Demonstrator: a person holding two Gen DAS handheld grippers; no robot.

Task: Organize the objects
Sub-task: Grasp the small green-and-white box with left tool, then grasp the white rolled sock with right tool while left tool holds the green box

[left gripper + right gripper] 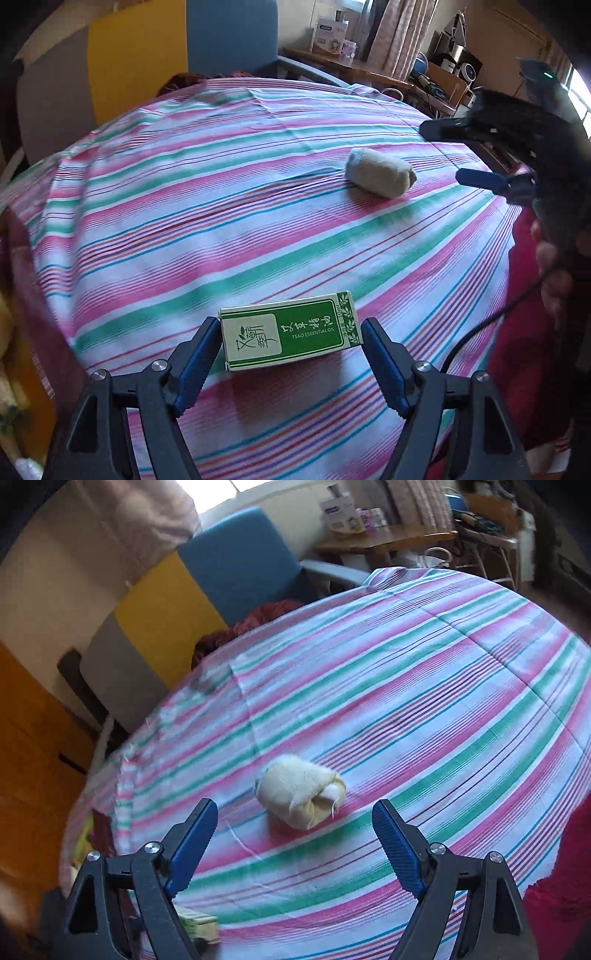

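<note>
**Both hand-held grippers spread wide, each facing its own item on the striped cloth**

The left hand-held gripper [290, 345] points steeply down at a green and white essential-oil box [288, 332]. The box lies flat on the striped cloth [221, 206], lengthwise between the two blue fingertips. The jaws stand apart: the left pad [201, 354] sits just beside the box's near end, and whether it touches cannot be told; the right pad is a clear gap away from the other end. Nothing is clamped.

Ahead of this hand-held gripper and to its right lies a rolled beige sock [380, 177], well apart from the box. Farther right, the right hand-held gripper [448, 155] reaches in from the side with its fingers spread, just short of the sock, and the person's fingers [550, 266] show behind it.

From the right wrist view, the right hand-held gripper [293, 827] is likewise open and holds nothing. The rolled sock [301, 794] lies just ahead of its fingertips, roughly centred between them, and no pad touches it. A corner of the box [199, 923] shows low behind its left finger. A blue chair [240, 561] stands beyond the far edge of the cloth.
</note>
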